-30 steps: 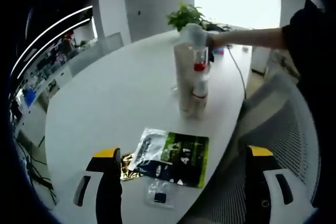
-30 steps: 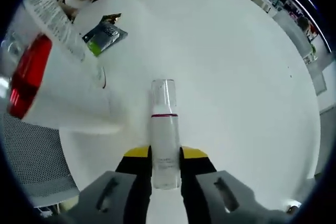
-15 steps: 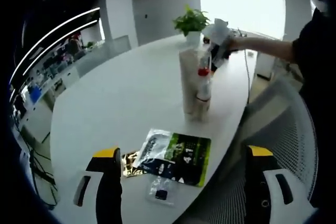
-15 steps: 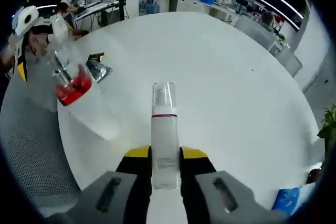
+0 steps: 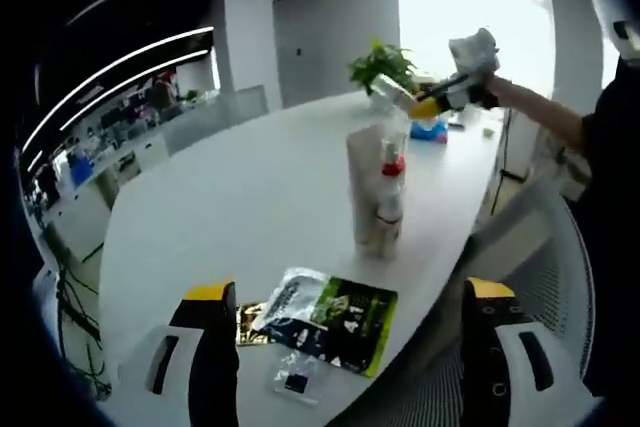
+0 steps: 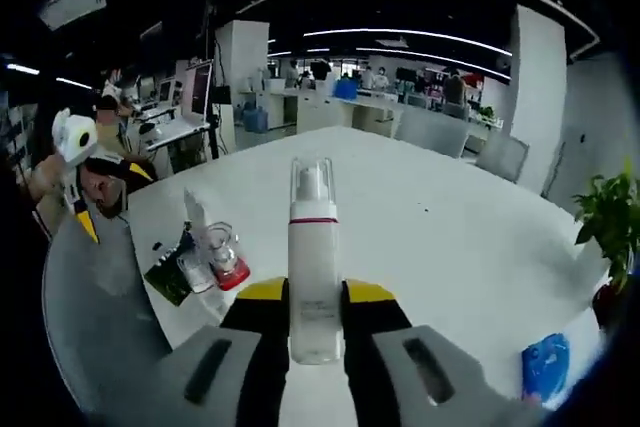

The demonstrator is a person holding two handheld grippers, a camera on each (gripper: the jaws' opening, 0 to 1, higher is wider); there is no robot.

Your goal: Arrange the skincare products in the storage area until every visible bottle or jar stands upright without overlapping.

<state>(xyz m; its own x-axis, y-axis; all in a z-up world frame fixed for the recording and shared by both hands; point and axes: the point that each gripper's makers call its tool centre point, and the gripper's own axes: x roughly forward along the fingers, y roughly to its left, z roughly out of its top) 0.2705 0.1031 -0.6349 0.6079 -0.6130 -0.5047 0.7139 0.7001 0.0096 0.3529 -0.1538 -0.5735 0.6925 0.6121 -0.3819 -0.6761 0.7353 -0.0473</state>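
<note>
My right gripper (image 6: 315,322) pinches the pump bottle (image 6: 314,257) at frame centre, left gripper (image 5: 340,347) spread idle; best lower it upright beside the standing bottles (image 5: 377,192), no overlap.

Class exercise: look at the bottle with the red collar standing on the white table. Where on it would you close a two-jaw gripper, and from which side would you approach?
Grip the red-collared bottle across its straight white body below the collar, jaws level. It stands upright against the taller beige bottle, so come in from its open side, probably the table-edge side; the clear cap looks too slim to clamp safely.
</note>
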